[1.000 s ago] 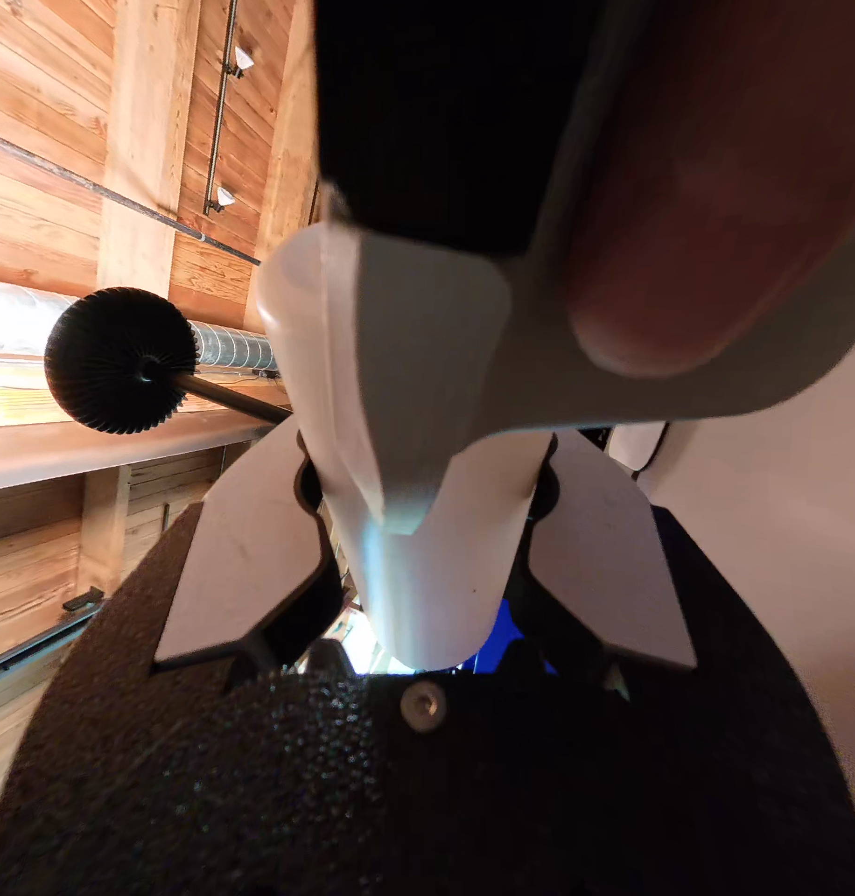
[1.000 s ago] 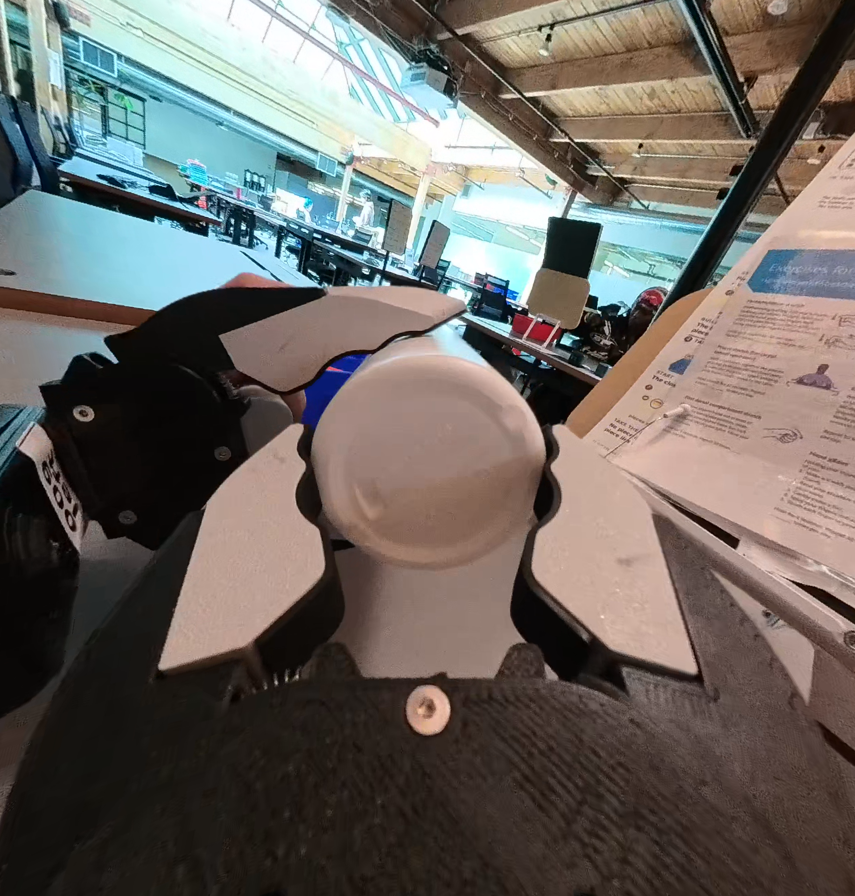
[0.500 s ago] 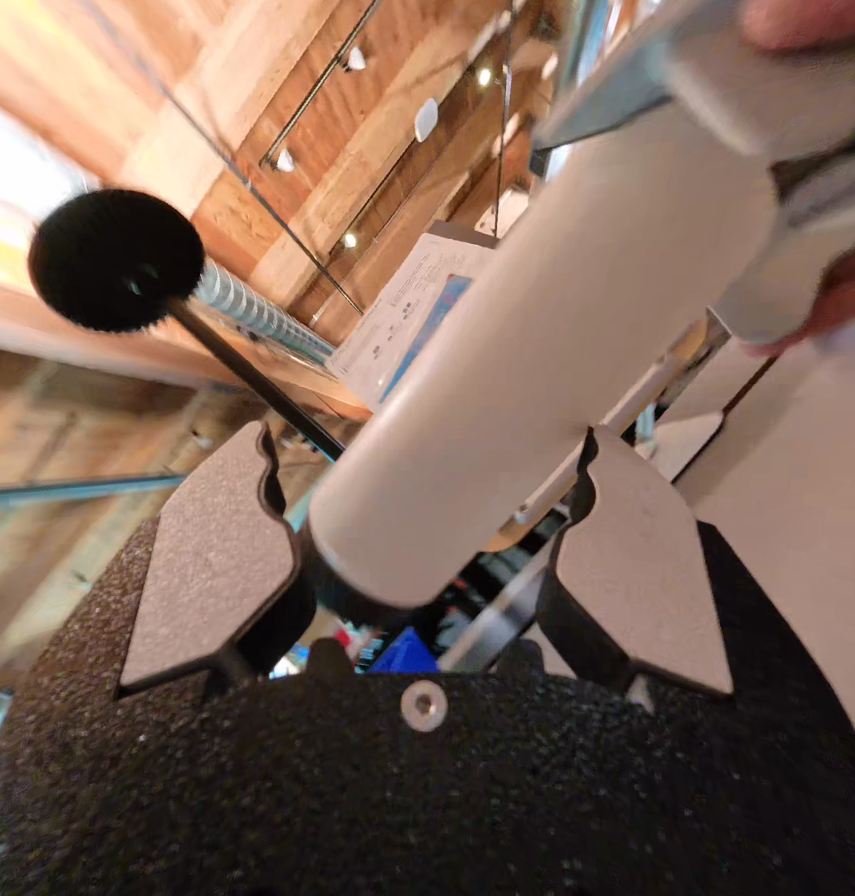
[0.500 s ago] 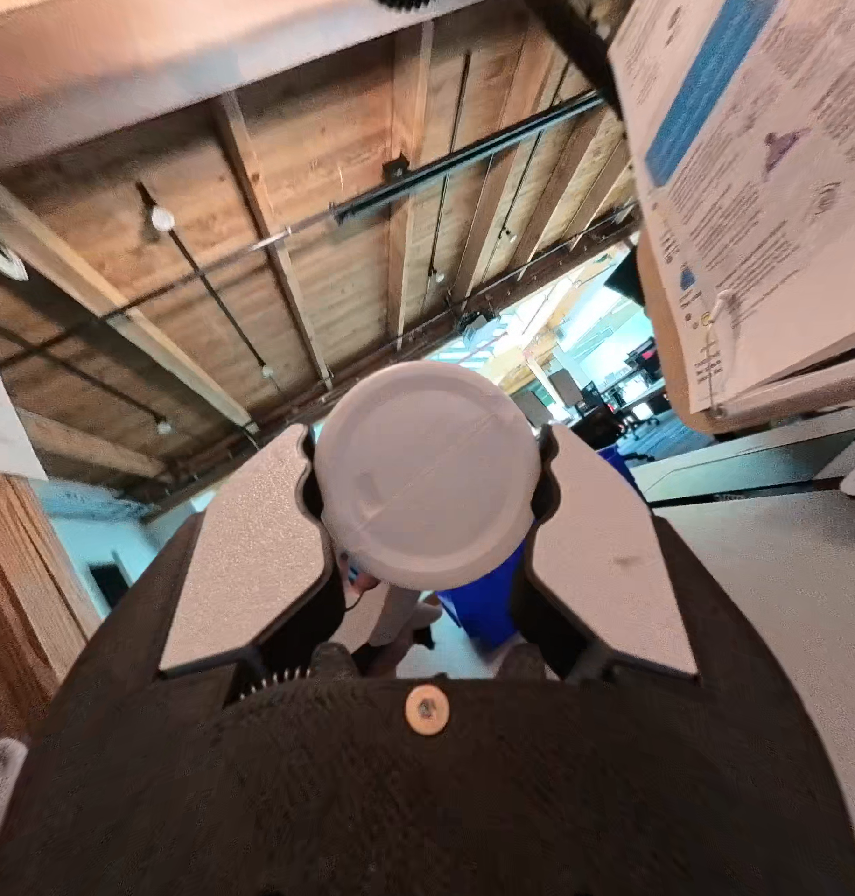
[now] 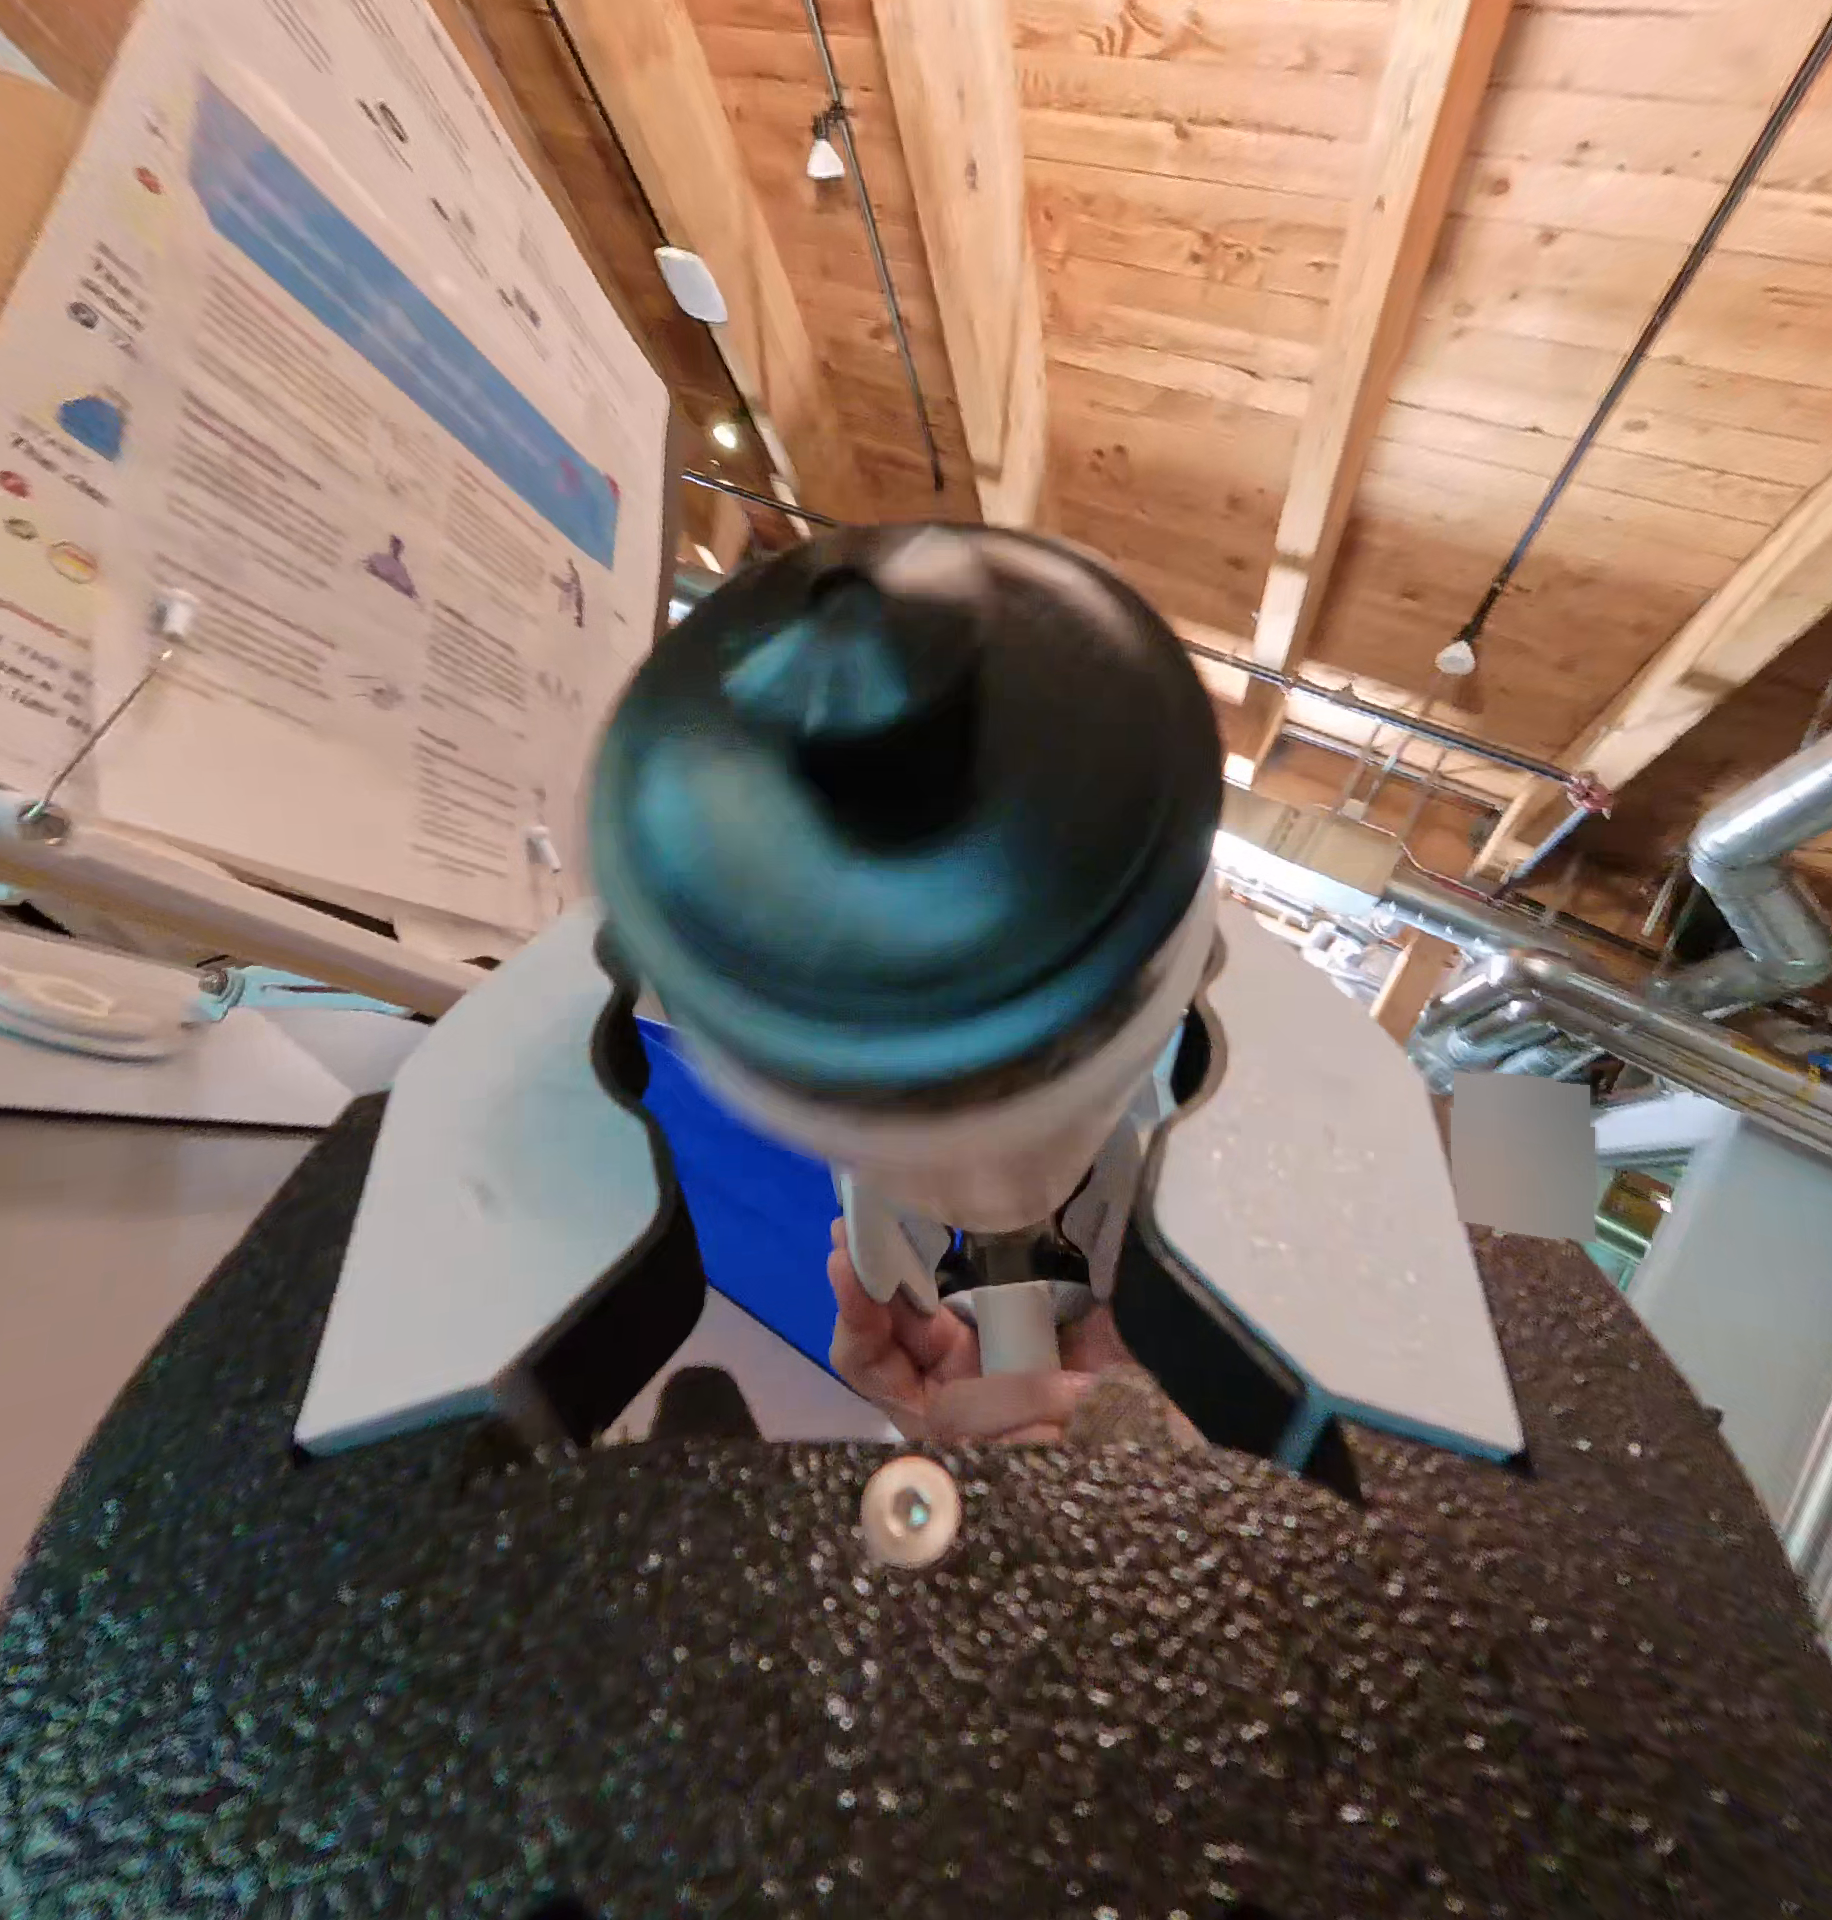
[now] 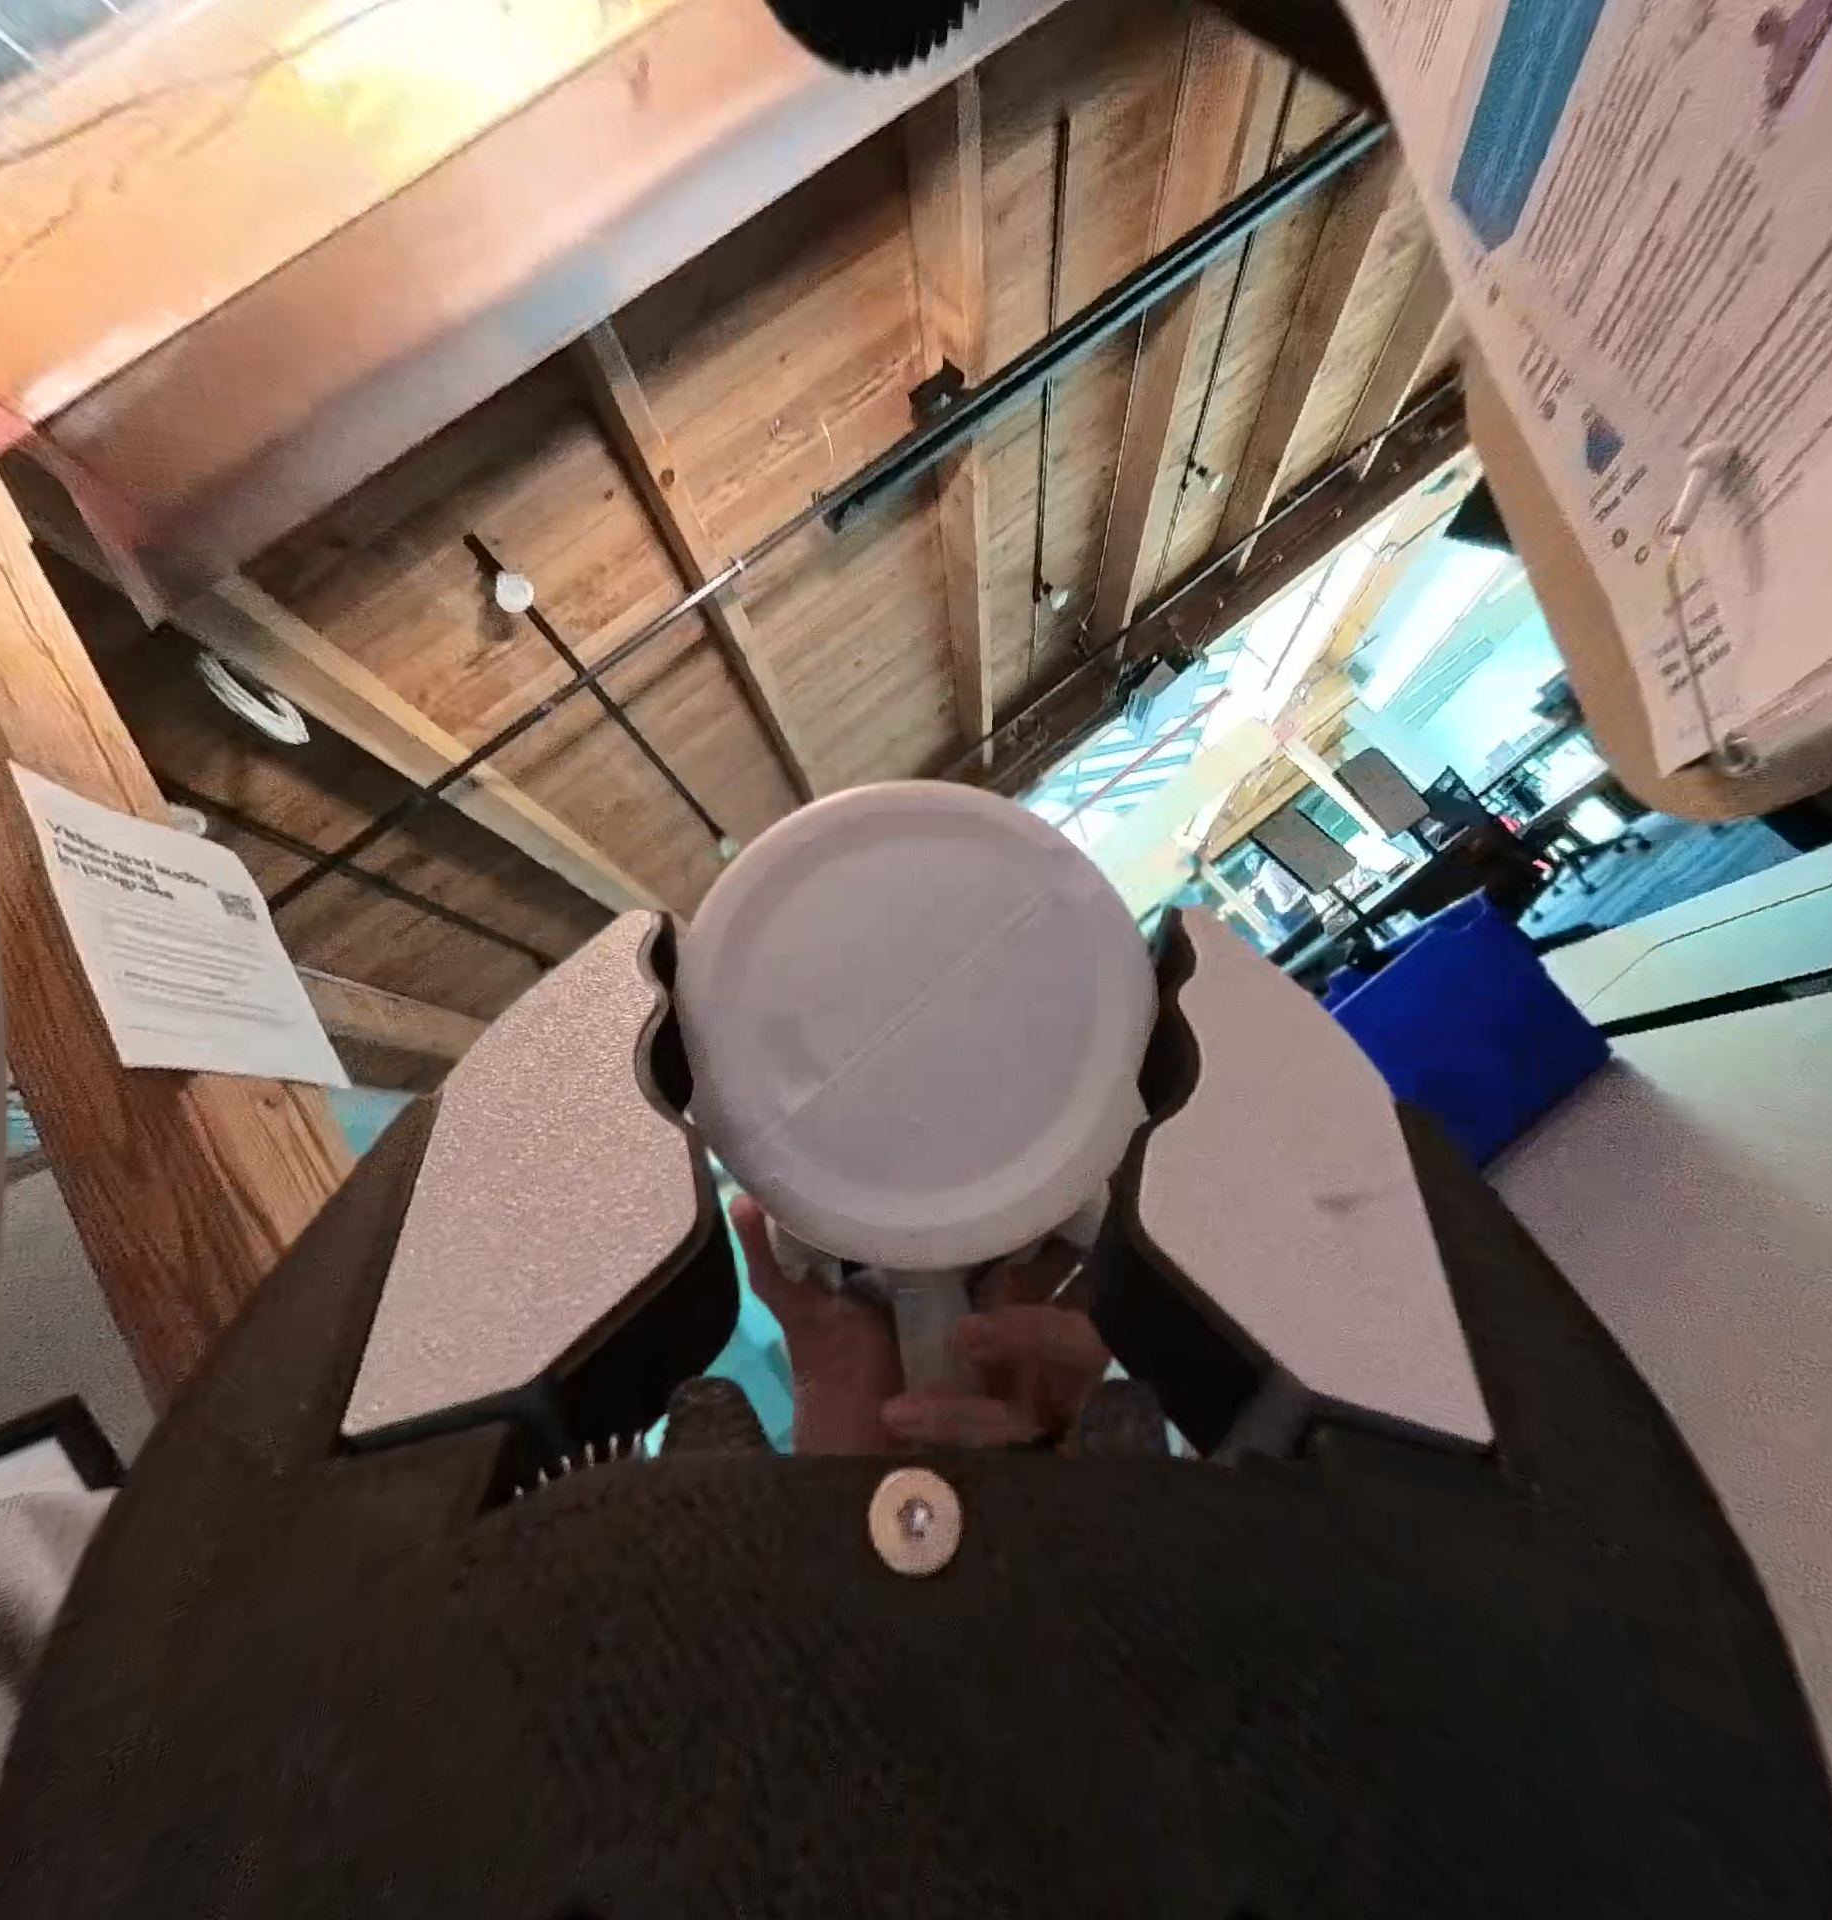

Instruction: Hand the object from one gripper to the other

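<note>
Now in hand: you are working mid-handover, the bottle aloft between both grippers, resting on no tabletop.
Left wrist view: your left gripper (image 5: 907, 1039) is standing wide around the bottle (image 5: 995, 1164), black cap (image 5: 891, 810) facing you. A gap is showing beside one finger, which only this view shows.
Right wrist view: your right gripper (image 6: 917, 1039) is pinching the white base (image 6: 917, 1029) snugly, a firm hold seen only here.
Next move: likely closing left fully before easing right.
</note>
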Available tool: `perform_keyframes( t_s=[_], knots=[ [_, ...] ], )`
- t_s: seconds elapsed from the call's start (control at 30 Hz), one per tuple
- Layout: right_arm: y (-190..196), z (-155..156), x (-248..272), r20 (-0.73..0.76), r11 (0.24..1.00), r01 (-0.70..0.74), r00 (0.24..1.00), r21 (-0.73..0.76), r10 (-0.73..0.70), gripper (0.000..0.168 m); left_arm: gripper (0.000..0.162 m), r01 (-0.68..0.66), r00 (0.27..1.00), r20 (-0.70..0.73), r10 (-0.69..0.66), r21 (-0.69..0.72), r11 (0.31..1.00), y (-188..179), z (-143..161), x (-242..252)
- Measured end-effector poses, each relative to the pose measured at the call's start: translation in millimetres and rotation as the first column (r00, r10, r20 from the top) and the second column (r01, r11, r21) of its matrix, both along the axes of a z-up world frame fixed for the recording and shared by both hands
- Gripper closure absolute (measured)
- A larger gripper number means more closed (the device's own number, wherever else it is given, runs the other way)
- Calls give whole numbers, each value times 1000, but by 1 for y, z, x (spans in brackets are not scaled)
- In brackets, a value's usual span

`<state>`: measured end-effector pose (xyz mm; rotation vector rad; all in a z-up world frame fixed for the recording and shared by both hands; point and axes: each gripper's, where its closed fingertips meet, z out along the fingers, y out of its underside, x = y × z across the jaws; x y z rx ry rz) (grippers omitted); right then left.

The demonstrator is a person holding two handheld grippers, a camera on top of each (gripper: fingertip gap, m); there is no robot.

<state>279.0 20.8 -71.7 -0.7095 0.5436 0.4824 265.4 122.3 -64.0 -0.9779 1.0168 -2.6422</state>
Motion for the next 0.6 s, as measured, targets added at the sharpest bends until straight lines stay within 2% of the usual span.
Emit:
perform_keyframes(
  t_s=[0.13, 0.17, 0.2, 0.23, 0.27, 0.3, 0.33, 0.43, 0.53, 0.6],
  knots=[
    [13, -7, -10, 87, 989, -48, 994, -142, 61, 83, 64, -16, 1000, 10, 16, 24, 1000, 8, 5, 0],
    [16, -16, -3, 102, 973, 3, 995, -232, 21, 85, 64, -65, 998, 17, 64, 40, 997, 13, 8, 0],
    [17, -26, 3, 181, 933, 111, 982, -342, -50, 87, 65, -150, 989, 33, 147, 91, 985, 19, 9, 1],
    [17, -31, 4, 295, 873, 219, 951, -436, -91, 89, 65, -234, 972, 65, 226, 174, 957, 23, 10, 2],
    [17, -33, 5, 389, 803, 308, 915, -510, -104, 83, 65, -313, 949, 116, 292, 260, 913, 25, 12, 1],
    [16, -28, 3, 471, 744, 382, 876, -547, -104, 72, 65, -397, 917, 177, 357, 339, 853, 28, 15, 0],
    [17, -19, -4, 549, 714, 441, 830, -544, -95, 69, 65, -481, 877, 246, 414, 415, 772, 29, 18, -2],
    [26, 21, -34, 725, 699, 562, 683, -443, -90, 80, 66, -697, 715, 496, 493, 563, 444, 25, 23, -7],
    [55, 41, -60, 794, 664, 571, 605, -483, 58, 79, 66, -808, 565, 706, 427, 578, 112, 10, 17, -10],
    [74, 45, -76, 794, 648, 543, 585, -534, 165, 81, 66, -836, 504, 782, 367, 548, -19, 0, 12, -11]
  ],
)
